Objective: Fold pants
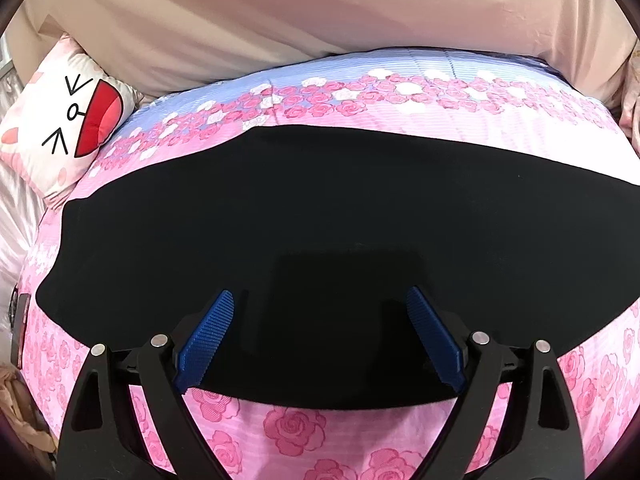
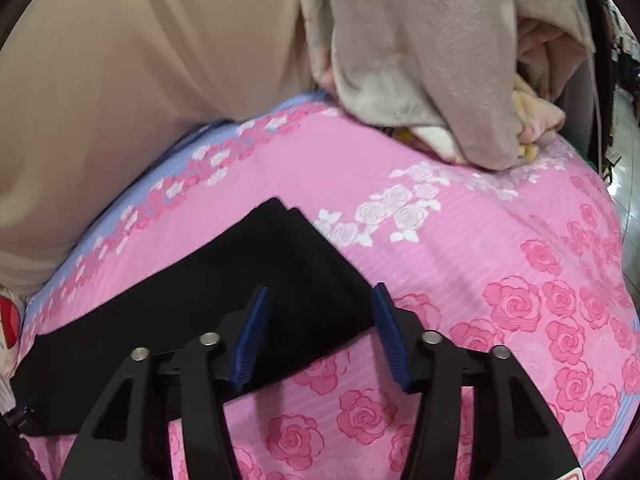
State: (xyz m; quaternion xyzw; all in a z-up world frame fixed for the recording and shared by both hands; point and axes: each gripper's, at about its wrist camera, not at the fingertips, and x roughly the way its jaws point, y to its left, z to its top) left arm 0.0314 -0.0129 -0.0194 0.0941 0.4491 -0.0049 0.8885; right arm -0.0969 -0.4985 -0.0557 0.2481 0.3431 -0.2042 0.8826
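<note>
Left gripper (image 1: 320, 300), nearest the lens in the left view: blue-padded jaws wide apart over the near part of the pants (image 1: 320, 216), clamping nothing; contact with the cloth cannot be told. Right gripper (image 2: 320, 292): jaws likewise apart, straddling the pants' near right corner, nothing between them.

Bed cover (image 1: 288, 432), pink with rose print and a blue band along its far edge: the largest surface, carrying all else. Beige sheet (image 1: 280, 20): beyond the cover, filling the background.

Pants, black: spread flat across the cover as a broad folded band. In the right view the pants (image 2: 240, 264) end in a layered corner pointing away from the camera.

Blanket (image 2: 432, 64), grey plush, heaped on the cover's far right edge, well apart from the pants. Pillow (image 1: 60, 128), white with a cartoon face, at the far left, near the pants' left end.
</note>
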